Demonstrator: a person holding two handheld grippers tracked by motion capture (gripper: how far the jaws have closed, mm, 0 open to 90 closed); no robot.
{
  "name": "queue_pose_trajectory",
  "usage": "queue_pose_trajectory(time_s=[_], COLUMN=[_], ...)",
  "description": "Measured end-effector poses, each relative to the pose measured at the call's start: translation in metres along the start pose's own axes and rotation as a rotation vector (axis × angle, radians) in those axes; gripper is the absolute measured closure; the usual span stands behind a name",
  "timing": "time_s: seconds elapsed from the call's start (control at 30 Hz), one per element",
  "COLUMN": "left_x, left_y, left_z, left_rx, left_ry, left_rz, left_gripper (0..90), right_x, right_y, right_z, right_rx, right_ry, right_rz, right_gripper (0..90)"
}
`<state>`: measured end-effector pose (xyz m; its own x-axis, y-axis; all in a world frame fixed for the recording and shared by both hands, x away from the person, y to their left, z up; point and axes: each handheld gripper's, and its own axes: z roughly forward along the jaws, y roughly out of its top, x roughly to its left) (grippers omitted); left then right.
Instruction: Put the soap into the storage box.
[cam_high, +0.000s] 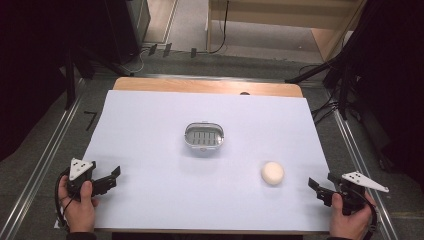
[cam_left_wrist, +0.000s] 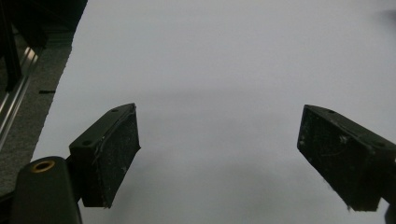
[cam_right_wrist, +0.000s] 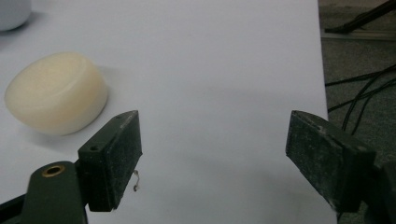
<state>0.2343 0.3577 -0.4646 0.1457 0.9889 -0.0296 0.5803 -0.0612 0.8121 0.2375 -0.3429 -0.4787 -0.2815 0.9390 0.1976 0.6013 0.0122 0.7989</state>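
Right hand-held gripper (cam_high: 318, 190), jaws wide apart and holding nothing, rests at the near right corner of the surface (cam_high: 150, 130). The soap (cam_high: 272, 173), a cream round cake lying flat, sits just ahead and to the left of it, apart from the jaws, towards the dish (cam_high: 203, 136) at the centre. Left hand-held gripper (cam_high: 111, 178), equally open and empty, waits at the near left corner, well apart; the right is nearer.

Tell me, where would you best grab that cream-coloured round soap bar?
Probably across its curved sides, coming down from above with the right gripper, which is nearest. The soap bar lies flat on the white table cover, a low puck, narrower than the open jaws.
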Motion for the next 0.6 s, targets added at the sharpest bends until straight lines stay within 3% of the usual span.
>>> queue_pose_trajectory(time_s=[0.1,0.2,0.23,0.3,0.5,0.6], left_x=[0.000,0.000,0.000,-0.001,0.000,-0.001], left_y=[0.000,0.000,0.000,0.000,0.000,0.000], left_z=[0.000,0.000,0.000,-0.001,0.000,0.000], left_rx=[-0.002,-0.004,-0.005,-0.008,-0.008,-0.006], left_ry=[0.001,0.001,0.001,-0.001,-0.001,0.001], left_rz=[-0.001,0.000,0.001,0.001,0.000,0.000], left_gripper=[13.9,13.9,13.9,13.9,13.9,13.9], right_x=[0.004,0.015,0.019,0.020,0.023,0.030], right_y=[0.005,0.013,0.019,0.024,0.038,0.046], right_z=[-0.001,0.000,0.003,0.006,0.009,0.011], right_rx=[0.017,0.074,0.130,0.189,0.269,0.338], right_ry=[0.027,0.024,0.031,0.036,0.048,0.053], right_rz=[-0.013,-0.062,-0.096,-0.094,-0.114,-0.137], right_gripper=[21.6,22.2,21.9,21.8,22.2,20.6])
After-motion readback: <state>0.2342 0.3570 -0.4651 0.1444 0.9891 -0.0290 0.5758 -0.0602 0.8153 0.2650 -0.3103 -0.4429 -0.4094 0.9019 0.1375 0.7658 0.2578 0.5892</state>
